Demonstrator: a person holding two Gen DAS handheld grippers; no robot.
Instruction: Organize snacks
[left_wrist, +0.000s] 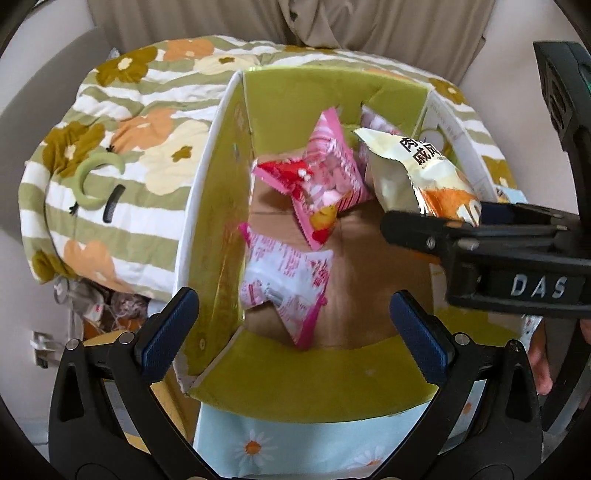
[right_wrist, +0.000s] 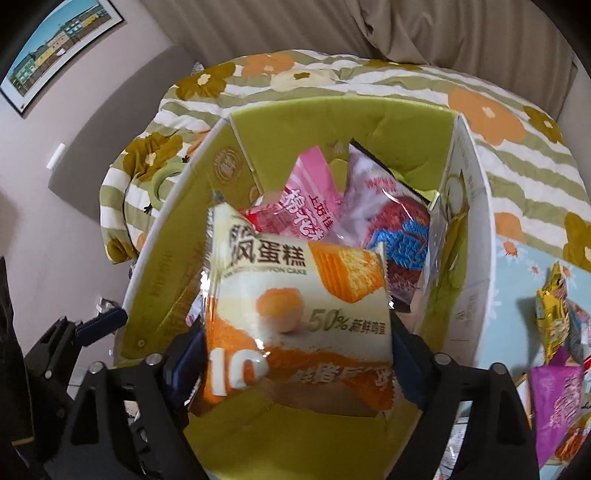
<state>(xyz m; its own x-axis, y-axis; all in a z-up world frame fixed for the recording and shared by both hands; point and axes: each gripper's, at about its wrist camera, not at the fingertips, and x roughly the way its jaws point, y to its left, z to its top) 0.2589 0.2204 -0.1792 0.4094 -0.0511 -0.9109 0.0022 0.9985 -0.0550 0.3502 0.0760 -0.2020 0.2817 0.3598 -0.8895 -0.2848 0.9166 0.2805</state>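
1. The chiffon cake packet (right_wrist: 295, 314) hangs over the open cardboard box (right_wrist: 332, 122), its printed face toward the right wrist camera. Its long axis runs near to far; the orange end with the large numerals is nearest the right gripper (right_wrist: 295, 362), and the cream end points into the box.
2. The right gripper's jaws stand fairly wide, one blue pad on each side of the packet's orange end. Whether the pads press on the wrapper cannot be told.
3. In the left wrist view the same packet (left_wrist: 417, 173) enters from the right, cream end tilted toward the far wall of the box (left_wrist: 332, 96).
4. The left gripper (left_wrist: 291, 332) sits above the near edge of the box, jaws fully apart, holding and touching nothing.
5. Inside the box: a pink marshmallow packet (left_wrist: 325, 177) leaning upright and a pink-and-white packet (left_wrist: 288, 280) lying on the floor at near left.
6. Also inside, at far right: a clear packet with red and blue print (right_wrist: 391, 236).
7. The box rests on a floral striped quilt (left_wrist: 122, 155). Further snack packets (right_wrist: 557, 332) lie outside, to the right.
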